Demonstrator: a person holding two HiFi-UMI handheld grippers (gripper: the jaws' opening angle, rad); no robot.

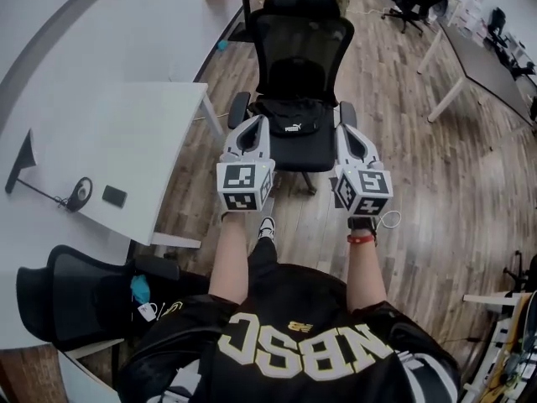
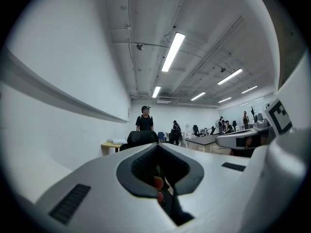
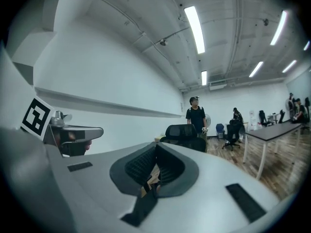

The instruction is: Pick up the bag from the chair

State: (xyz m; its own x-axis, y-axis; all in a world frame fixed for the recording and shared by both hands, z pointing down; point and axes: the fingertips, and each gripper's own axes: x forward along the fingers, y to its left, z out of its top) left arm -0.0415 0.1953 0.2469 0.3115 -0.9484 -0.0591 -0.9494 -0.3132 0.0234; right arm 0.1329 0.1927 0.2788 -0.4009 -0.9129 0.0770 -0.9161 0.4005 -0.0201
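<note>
While the person in the black jersey with cream lettering [image 1: 294,342] is standing on the brown wood-plank floor [image 1: 436,191], both hands are holding their tools out level toward the black mesh-backed office chair [image 1: 302,44]. The small black fabric bag with a white logo [image 1: 289,120] is lying on the chair's seat, toward the back, just below the backrest. In the head view the grey-white left gripper with its square-marker cube [image 1: 258,122] is sitting at the seat's left edge and the matching right gripper [image 1: 346,129] at its right edge, so the bag is showing between the two and apart from both.

The left gripper [image 2: 158,147] is keeping its fingers pressed together with nothing between them, and the chair's backrest [image 2: 142,137] is rising just beyond their tips. The right gripper [image 3: 156,147] is likewise holding its fingers closed and empty, with the same chair [image 3: 184,130] ahead of it. A person in a black shirt and cap [image 3: 196,113] is standing behind the chair.

A white rectangular bench [image 1: 109,141] is standing to the left of the chair, and a small dark flat device [image 1: 114,196] is lying on it.
</note>
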